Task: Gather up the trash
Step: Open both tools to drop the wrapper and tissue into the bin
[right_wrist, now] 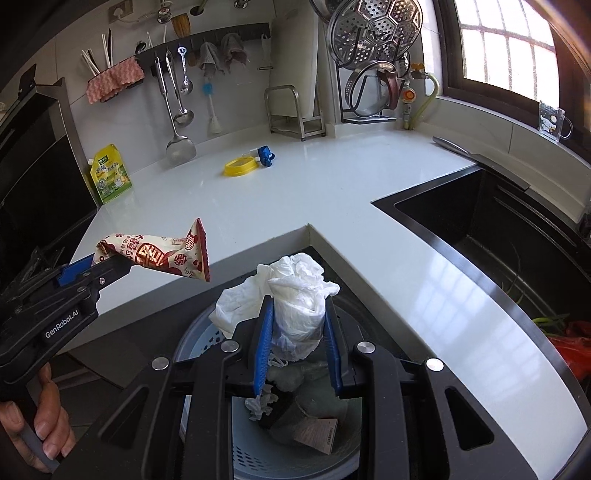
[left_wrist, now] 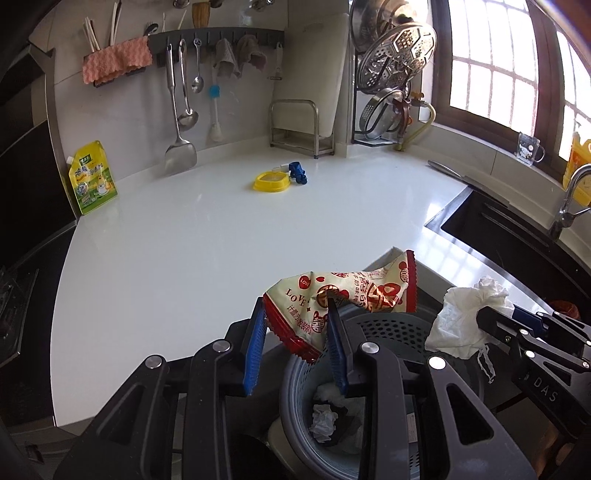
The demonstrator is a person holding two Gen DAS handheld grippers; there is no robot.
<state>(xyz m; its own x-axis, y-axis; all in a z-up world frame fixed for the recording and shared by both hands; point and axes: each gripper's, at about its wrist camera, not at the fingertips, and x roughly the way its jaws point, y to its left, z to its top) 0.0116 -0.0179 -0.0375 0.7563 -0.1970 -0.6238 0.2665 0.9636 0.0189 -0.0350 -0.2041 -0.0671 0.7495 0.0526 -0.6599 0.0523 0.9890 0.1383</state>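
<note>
Left wrist view, surface: a white countertop (left_wrist: 207, 236) ran to a tiled wall with a rail of hanging utensils (left_wrist: 218, 35); a yellow ring (left_wrist: 271, 181) lay just beside a blue piece (left_wrist: 298, 172), and a yellow pouch (left_wrist: 92, 179) leaned at the left.
Left wrist view, gripper: the left gripper (left_wrist: 295, 317) pointed downward, its jaws narrow and pressed on a red and cream snack wrapper (left_wrist: 343, 295), held over the grey perforated trash bin (left_wrist: 391, 328).
Left wrist view, unclear: the bin floor was mostly hidden; only crumpled paper showed there.
Right wrist view, surface: a dark sink (right_wrist: 491, 229) was cut into the countertop at the right, under a window (right_wrist: 506, 40).
Right wrist view, gripper: the right gripper (right_wrist: 299, 325) pointed downward, its jaws narrow and clamped on a crumpled white tissue (right_wrist: 295, 295) above the bin.
Right wrist view, hand: a hand (right_wrist: 40, 417) gripped the left gripper's handle at the lower left.
Right wrist view, unclear: the red thing at the right edge was cut off.
</note>
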